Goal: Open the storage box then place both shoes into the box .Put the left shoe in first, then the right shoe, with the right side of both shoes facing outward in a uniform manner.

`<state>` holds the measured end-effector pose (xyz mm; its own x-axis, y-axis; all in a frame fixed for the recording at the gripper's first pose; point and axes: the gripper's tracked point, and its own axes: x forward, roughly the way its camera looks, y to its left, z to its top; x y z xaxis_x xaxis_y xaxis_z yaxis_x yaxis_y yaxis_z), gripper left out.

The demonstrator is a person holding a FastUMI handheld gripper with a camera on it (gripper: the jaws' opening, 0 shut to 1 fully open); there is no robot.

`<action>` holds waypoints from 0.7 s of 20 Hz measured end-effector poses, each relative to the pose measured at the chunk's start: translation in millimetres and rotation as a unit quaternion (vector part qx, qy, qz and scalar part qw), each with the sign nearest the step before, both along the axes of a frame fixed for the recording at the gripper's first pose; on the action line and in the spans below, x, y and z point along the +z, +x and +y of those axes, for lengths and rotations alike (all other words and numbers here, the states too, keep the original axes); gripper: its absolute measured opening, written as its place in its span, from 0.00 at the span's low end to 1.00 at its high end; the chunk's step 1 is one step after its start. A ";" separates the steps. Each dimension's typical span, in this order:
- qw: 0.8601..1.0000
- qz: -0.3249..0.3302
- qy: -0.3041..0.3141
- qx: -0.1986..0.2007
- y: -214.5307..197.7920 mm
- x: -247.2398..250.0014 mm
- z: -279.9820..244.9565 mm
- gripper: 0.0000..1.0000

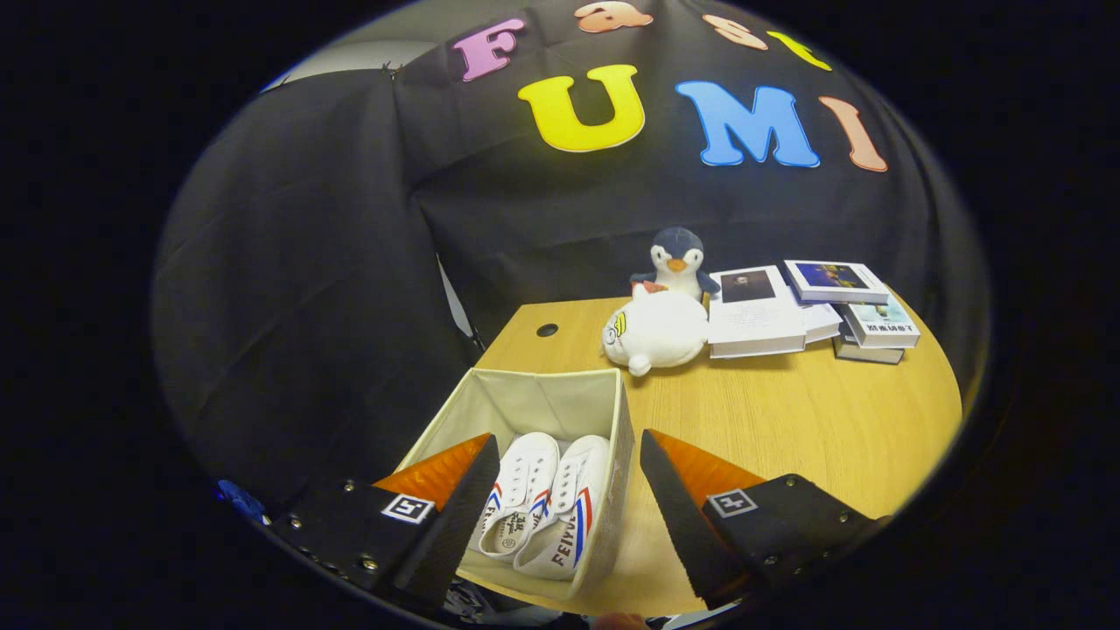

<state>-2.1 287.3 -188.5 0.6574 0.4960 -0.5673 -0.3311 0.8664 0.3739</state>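
Observation:
An open beige fabric storage box [534,398] sits on the wooden table [787,420], at its left side. Two white shoes with red and blue stripes lie side by side inside it: one shoe [518,490] toward the left wall, the other shoe [564,512] toward the right wall, its striped side turned to the right. My gripper [564,472] hovers above the box, open, with the shoes seen in the wide gap between its fingers. Nothing is held.
Beyond the box lie a white plush toy [656,337] and a penguin plush [678,261]. A pile of books [809,311] sits at the table's far right. A small round hole [547,330] marks the tabletop behind the box.

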 end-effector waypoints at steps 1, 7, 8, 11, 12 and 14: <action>1.000 -0.008 0.002 -0.003 0.6 8.4 -7.1 0.98; 0.998 -0.056 0.011 -0.011 3.1 51.1 -60.6 0.98; 0.998 -0.065 0.011 -0.015 2.6 58.3 -71.3 0.98; 0.995 -0.092 0.002 -0.027 1.9 76.1 -108.3 0.98; 0.994 -0.102 -0.007 -0.035 2.4 79.8 -124.1 0.98; 0.991 -0.120 -0.023 -0.047 2.6 88.0 -153.1 0.98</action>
<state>0.5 134.3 -100.5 0.8181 0.4029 -0.4104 -0.3224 0.9122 0.2528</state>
